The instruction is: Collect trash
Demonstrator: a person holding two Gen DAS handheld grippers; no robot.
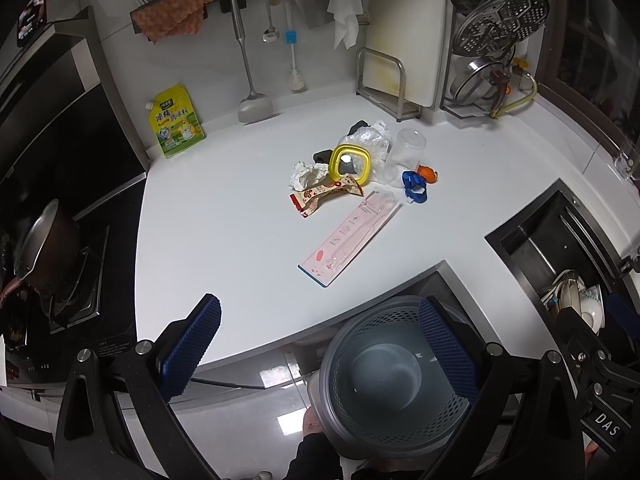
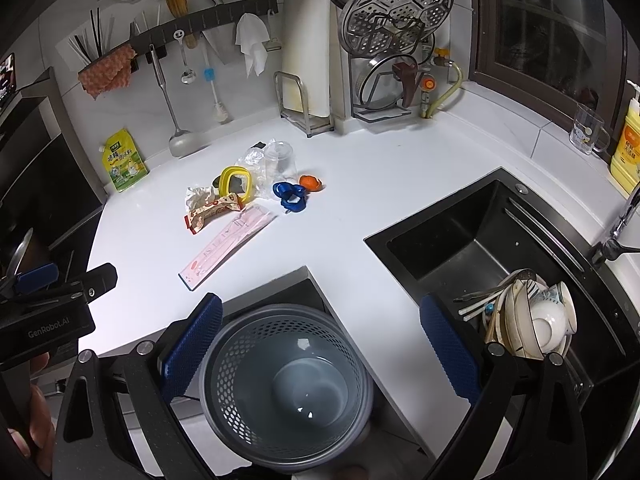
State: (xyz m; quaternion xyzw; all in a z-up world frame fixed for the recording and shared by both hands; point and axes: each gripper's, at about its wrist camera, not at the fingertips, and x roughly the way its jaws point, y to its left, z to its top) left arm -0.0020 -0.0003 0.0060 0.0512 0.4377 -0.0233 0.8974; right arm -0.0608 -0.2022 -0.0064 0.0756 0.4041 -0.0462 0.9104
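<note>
A heap of trash lies mid-counter: crumpled tissue (image 1: 306, 172), a snack wrapper (image 1: 324, 196), a yellow-rimmed lid (image 1: 350, 162), clear plastic (image 1: 370, 140), a clear cup (image 1: 410, 146), a blue ribbon (image 1: 415, 186), an orange peel (image 1: 427, 173) and a long pink package (image 1: 350, 236). A grey perforated bin (image 1: 394, 376) stands on the floor below the counter edge, empty inside. My left gripper (image 1: 320, 348) is open above the counter edge and bin. My right gripper (image 2: 320, 352) is open over the bin (image 2: 286, 388), holding nothing. The same pile shows farther off, with the pink package (image 2: 228, 242) nearest.
A black sink (image 2: 480, 248) with stacked dishes (image 2: 532, 316) sits at the right. A stove with a pot (image 1: 44, 248) is at the left. A yellow pouch (image 1: 176, 120), hanging utensils, a cutting board rack (image 1: 384, 80) and a lid rack (image 2: 392, 40) line the wall.
</note>
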